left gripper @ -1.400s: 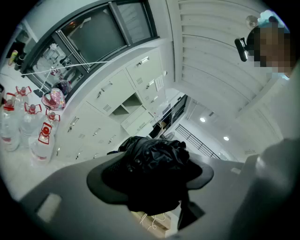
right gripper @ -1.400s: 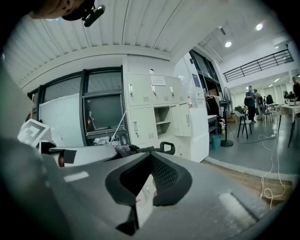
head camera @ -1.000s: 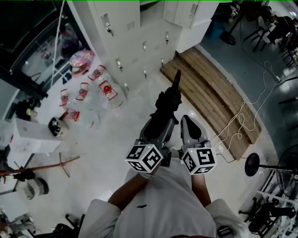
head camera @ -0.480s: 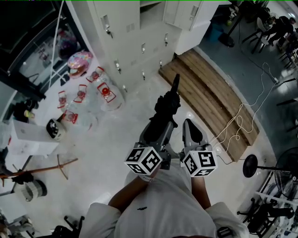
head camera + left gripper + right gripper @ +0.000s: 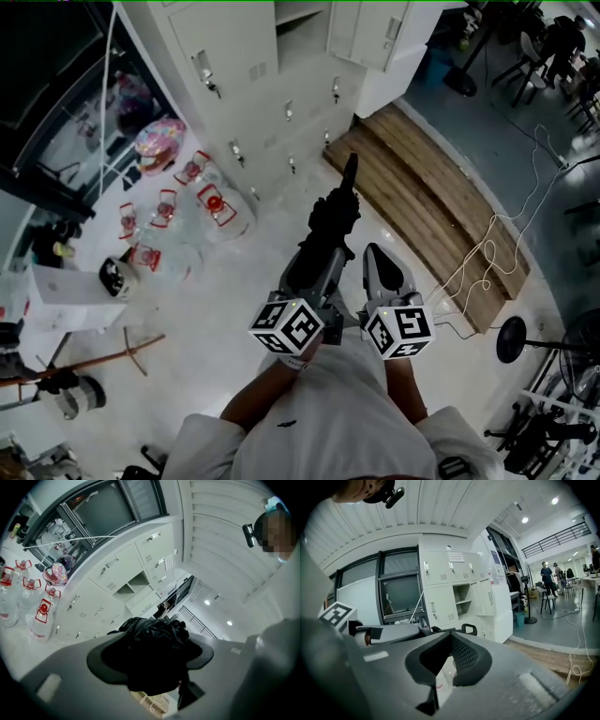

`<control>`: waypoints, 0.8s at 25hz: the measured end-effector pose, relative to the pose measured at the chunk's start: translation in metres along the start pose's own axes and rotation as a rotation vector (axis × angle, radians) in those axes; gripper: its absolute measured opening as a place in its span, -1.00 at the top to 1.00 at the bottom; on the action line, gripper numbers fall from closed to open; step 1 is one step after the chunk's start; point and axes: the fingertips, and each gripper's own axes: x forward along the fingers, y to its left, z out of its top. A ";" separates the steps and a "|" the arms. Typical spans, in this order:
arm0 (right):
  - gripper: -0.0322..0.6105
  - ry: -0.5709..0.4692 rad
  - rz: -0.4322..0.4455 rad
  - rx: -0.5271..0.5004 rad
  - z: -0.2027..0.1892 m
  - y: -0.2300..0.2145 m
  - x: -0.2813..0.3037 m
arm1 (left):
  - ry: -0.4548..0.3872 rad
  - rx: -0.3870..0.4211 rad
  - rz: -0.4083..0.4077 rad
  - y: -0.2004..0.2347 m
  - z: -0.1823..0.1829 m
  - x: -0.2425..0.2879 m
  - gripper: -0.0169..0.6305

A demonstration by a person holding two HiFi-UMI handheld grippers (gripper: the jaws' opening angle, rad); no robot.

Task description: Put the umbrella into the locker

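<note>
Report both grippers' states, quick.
Left gripper: closed on the black umbrella.
Right gripper: open, nothing between its jaws.

The person steps in on the lockers (image 5: 281, 103), which swell in the head view, the open compartment (image 5: 298, 19) sliding down from the top edge. The black umbrella (image 5: 335, 214) and left gripper (image 5: 317, 267) drift slightly left.
</note>
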 end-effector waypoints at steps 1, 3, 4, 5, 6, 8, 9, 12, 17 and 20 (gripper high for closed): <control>0.92 0.005 -0.003 -0.001 0.001 -0.004 0.008 | 0.004 -0.005 -0.001 0.003 0.002 0.009 -0.05; 0.92 0.010 -0.009 0.000 0.006 -0.014 0.024 | 0.011 -0.012 -0.002 0.007 0.007 0.028 -0.05; 0.92 0.012 -0.011 0.000 0.010 -0.019 0.034 | 0.013 -0.014 -0.002 0.009 0.010 0.038 -0.05; 0.92 0.013 -0.011 0.001 0.014 -0.024 0.044 | 0.015 -0.015 -0.001 0.010 0.014 0.048 -0.05; 0.92 0.013 -0.010 0.002 0.019 -0.028 0.055 | 0.017 -0.015 -0.001 0.012 0.018 0.057 -0.05; 0.92 0.011 -0.004 0.009 0.027 -0.036 0.075 | 0.019 -0.011 0.000 0.014 0.027 0.076 -0.05; 0.92 0.009 0.001 0.012 0.032 -0.040 0.085 | 0.019 -0.008 0.002 0.016 0.032 0.086 -0.05; 0.92 0.000 0.013 0.015 0.047 -0.053 0.116 | 0.007 0.001 0.014 0.022 0.048 0.117 -0.05; 0.92 -0.018 0.015 0.033 0.067 -0.085 0.157 | 0.006 0.022 0.022 0.031 0.068 0.169 -0.05; 0.92 -0.027 0.021 0.044 0.079 -0.103 0.182 | 0.016 0.032 0.028 0.035 0.075 0.200 -0.05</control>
